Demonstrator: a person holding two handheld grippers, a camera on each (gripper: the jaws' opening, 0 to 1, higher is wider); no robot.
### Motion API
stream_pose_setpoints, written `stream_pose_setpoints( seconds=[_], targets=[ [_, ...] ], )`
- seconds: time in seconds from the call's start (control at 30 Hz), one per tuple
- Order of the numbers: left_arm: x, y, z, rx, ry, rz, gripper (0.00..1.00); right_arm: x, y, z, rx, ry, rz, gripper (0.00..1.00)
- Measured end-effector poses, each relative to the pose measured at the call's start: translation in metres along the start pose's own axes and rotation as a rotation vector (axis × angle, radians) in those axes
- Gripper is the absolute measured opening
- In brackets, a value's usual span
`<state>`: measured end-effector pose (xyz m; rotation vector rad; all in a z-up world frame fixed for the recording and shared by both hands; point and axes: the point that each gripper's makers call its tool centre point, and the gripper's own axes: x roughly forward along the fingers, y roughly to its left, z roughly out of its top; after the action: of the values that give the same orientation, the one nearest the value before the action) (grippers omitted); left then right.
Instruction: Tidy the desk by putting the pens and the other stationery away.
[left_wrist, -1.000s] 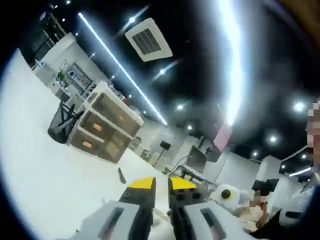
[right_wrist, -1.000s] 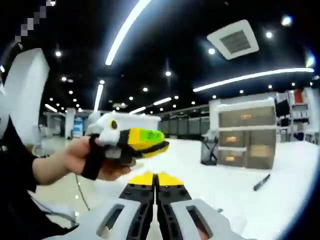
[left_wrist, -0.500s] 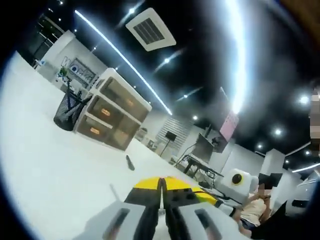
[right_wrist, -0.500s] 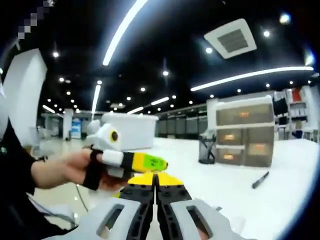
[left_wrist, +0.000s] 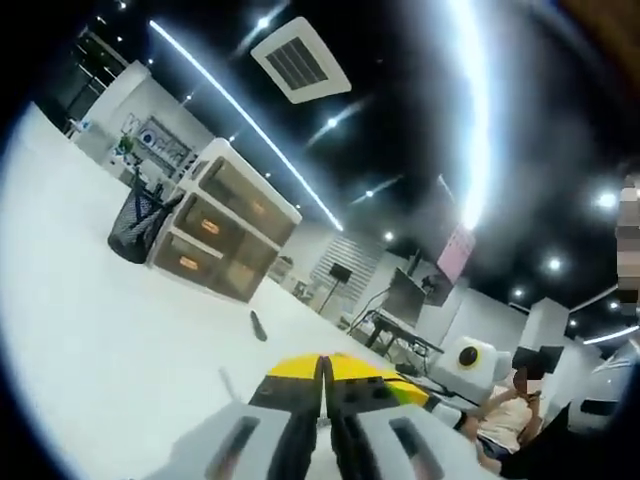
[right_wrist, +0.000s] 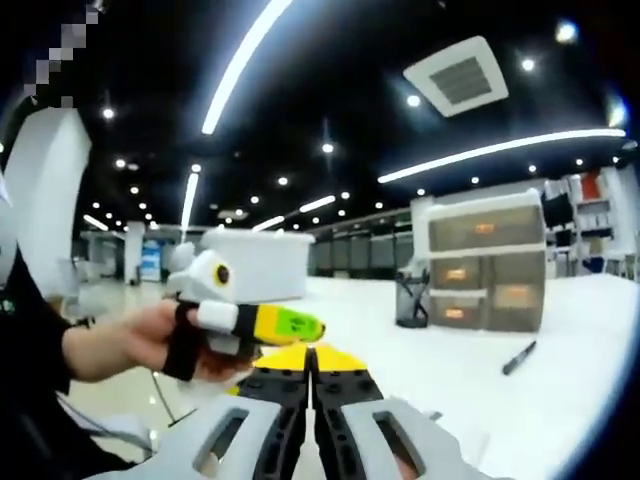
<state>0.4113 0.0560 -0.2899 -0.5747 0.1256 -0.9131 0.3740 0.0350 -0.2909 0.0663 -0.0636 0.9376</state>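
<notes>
Now both grippers, left gripper and right gripper, sit closed and empty, well short of the drawer unit.

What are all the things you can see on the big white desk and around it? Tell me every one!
Desk: one, white, wide and flat under everything.
Drawer unit: one, white frame with see-through brownish drawers, standing at the far side of the desk.
Mesh pen cup: one, black, right beside the drawer unit.
Pen: one, dark, lying loose on the desk nearer than the drawers.
Ceiling vent: one, white, overhead.
Left gripper: one, grey with yellow tips, jaws closed, empty.
Right gripper: one, same colours, jaws closed, empty.
Hand: one, holding the left gripper.
</notes>
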Motion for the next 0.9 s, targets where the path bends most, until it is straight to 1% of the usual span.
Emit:
stream_pose_setpoints(
  seconds=[0.07,0.13,0.4,0.43,0.47,0.5,0.57,0.6,0.67,0.77,0.9],
  targets=[
    [-0.001,0.001,0.001,0.038,0.007,0.011,0.02,0.000,0.000,0.000,0.002,0.001,-0.001,0.00],
    [-0.002,0.003,0.002,0.103,0.018,0.033,0.02,0.000,-0.001,0.000,0.005,0.004,-0.001,0.00],
    [-0.009,-0.001,0.005,0.214,0.047,0.051,0.02,-0.003,0.001,0.000,0.025,0.030,0.008,0.00],
    [-0.011,0.001,0.005,0.267,0.064,0.064,0.02,-0.004,0.002,0.000,0.030,0.035,0.008,0.00],
    [-0.011,0.000,0.004,0.276,0.067,0.066,0.02,-0.004,0.001,-0.001,0.038,0.041,0.009,0.00],
    [-0.013,-0.002,0.003,0.318,0.086,0.069,0.02,-0.005,0.001,-0.001,0.048,0.048,0.010,0.00],
    [-0.015,-0.005,0.003,0.330,0.094,0.068,0.02,-0.007,-0.002,-0.003,0.059,0.064,0.011,0.00],
    [-0.017,-0.006,0.002,0.352,0.110,0.064,0.02,-0.009,-0.003,-0.004,0.056,0.069,0.010,0.00],
    [-0.021,-0.010,-0.006,0.384,0.161,0.044,0.02,-0.013,-0.006,-0.005,0.052,0.083,-0.002,0.00],
    [-0.028,-0.013,-0.009,0.382,0.177,0.038,0.02,-0.020,-0.011,-0.006,0.059,0.094,-0.010,0.00],
    [-0.039,-0.011,-0.010,0.389,0.188,0.048,0.03,-0.030,-0.016,-0.006,0.067,0.105,-0.021,0.00]
  ],
)
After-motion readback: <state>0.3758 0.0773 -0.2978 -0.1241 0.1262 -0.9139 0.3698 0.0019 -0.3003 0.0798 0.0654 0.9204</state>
